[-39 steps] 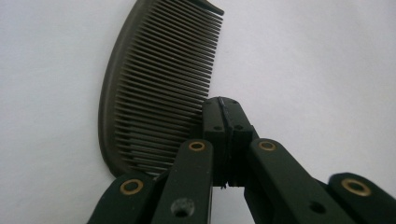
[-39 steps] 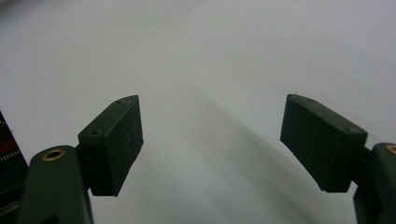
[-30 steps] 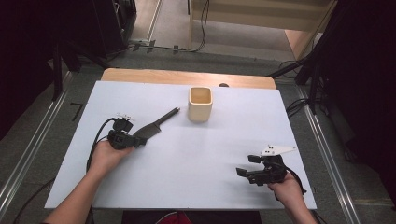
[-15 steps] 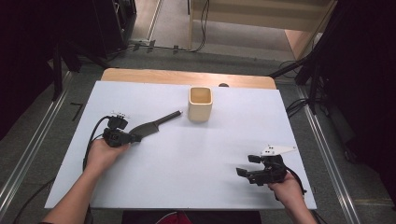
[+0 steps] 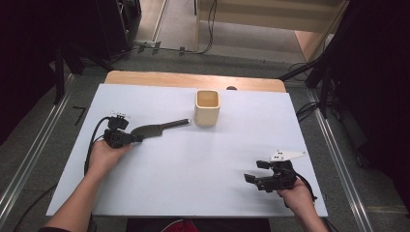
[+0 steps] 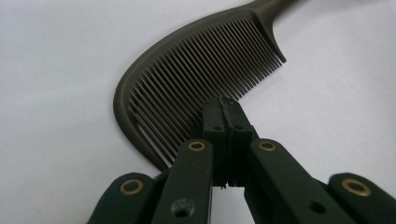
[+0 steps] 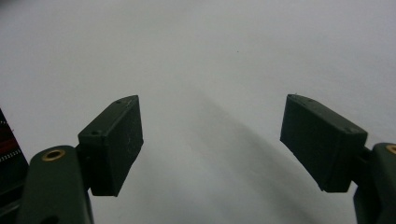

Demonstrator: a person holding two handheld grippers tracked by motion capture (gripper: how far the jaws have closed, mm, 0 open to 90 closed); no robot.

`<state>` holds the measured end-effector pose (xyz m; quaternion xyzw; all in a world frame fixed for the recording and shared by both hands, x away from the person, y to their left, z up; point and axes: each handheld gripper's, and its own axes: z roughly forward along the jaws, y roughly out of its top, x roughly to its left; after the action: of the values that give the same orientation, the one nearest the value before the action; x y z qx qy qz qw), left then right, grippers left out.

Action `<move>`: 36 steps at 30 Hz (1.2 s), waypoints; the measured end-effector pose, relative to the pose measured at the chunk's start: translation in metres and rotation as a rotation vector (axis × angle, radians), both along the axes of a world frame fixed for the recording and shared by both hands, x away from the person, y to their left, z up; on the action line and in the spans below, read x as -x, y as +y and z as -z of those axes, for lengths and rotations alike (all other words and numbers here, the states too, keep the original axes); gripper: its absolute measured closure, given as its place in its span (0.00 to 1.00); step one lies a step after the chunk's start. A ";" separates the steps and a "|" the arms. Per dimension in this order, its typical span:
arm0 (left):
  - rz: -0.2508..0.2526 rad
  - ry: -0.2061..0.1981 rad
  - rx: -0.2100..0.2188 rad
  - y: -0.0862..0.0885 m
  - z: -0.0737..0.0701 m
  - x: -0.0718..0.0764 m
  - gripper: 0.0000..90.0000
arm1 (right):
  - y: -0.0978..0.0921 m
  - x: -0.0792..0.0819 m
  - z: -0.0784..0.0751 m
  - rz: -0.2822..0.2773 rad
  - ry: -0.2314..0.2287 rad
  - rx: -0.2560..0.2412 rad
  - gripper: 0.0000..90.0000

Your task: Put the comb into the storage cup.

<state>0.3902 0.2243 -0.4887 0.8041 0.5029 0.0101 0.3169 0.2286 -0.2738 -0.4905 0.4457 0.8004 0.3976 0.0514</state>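
1. The left gripper [image 5: 133,138] is lying low on the table [image 5: 203,159], its jaws pressed together at the toothed end of the dark comb [image 5: 153,129]. In the left gripper view the pads [image 6: 227,122] are meeting over the teeth of the comb [image 6: 196,88]. They look to be pinching a few teeth, though I cannot tell how firm that bite is.

2. The comb is resting flat on the white table left of centre, its thin handle pointing toward the wooden cup [image 5: 207,107] and ending just short of it, apart and not touching. Taking it by the wide toothed end is leaving the handle free, which I judge suits dropping it handle-first into the cup.

3. The cup is standing upright near the far edge, its mouth open and nothing visible inside — likely the place the comb is meant for.

4. The right gripper [image 5: 251,179] is waiting near the front right corner, well apart from both comb and cup. In the right gripper view its pads [image 7: 112,144] are spread wide with bare table between them. It is holding nothing, probably parked out of the way while the left does the work.

5. A flat comb offers little height, so the low, shallow approach of the left jaws makes sense — a slip off the teeth seems the main risk.
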 end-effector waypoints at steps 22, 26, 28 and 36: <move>-0.079 -0.042 -0.023 0.004 0.000 -0.032 1.00 | 0.000 0.000 0.000 -0.005 -0.001 -0.002 0.22; -0.095 -0.055 -0.006 0.004 0.002 -0.038 1.00 | 0.000 0.000 0.000 -0.004 0.000 -0.003 0.22; -0.096 -0.058 -0.016 0.002 0.001 -0.042 1.00 | 0.000 0.000 0.000 -0.003 0.000 -0.004 0.22; -0.109 -0.067 -0.008 -0.001 0.002 -0.057 1.00 | 0.000 0.001 0.000 -0.004 -0.006 -0.009 0.22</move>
<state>0.4476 0.2231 -0.4910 0.7761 0.5349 0.0562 0.3291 0.2274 -0.2737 -0.4902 0.4432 0.7992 0.4028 0.0511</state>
